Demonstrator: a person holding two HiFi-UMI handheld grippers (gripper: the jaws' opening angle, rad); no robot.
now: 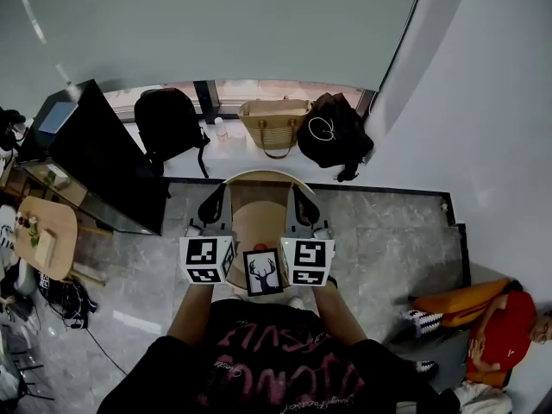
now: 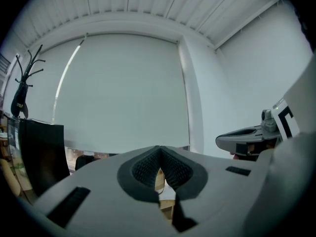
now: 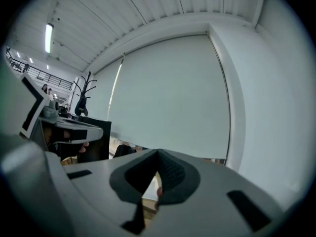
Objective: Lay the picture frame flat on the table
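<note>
While both grippers point away from the torso, the frame sits behind their jaws, wedged between the two marker cubes, just beside each.

- Frame: dark border, white face with a black deer silhouette, face turned up to the head view. Whether it leans or lies flat cannot be told. Its near edge meets the person's shirt in the view.
- Left gripper: jaws pressed together at the tips, nothing between them.
- Right gripper: jaws likewise pressed together and holding nothing. It runs parallel to the left one.
- Table: round, wooden. Bare wood shows between the grippers, and the far rim curves just ahead of the jaw tips.
- Floor: grey stone, open to the right of the right gripper.
- Cabinet: dark, left of the left gripper, its corner near the table rim.
- Ahead, along the window: backpack, tote, black bag, well apart from the jaws.
- Seated person: far right, well apart.
</note>
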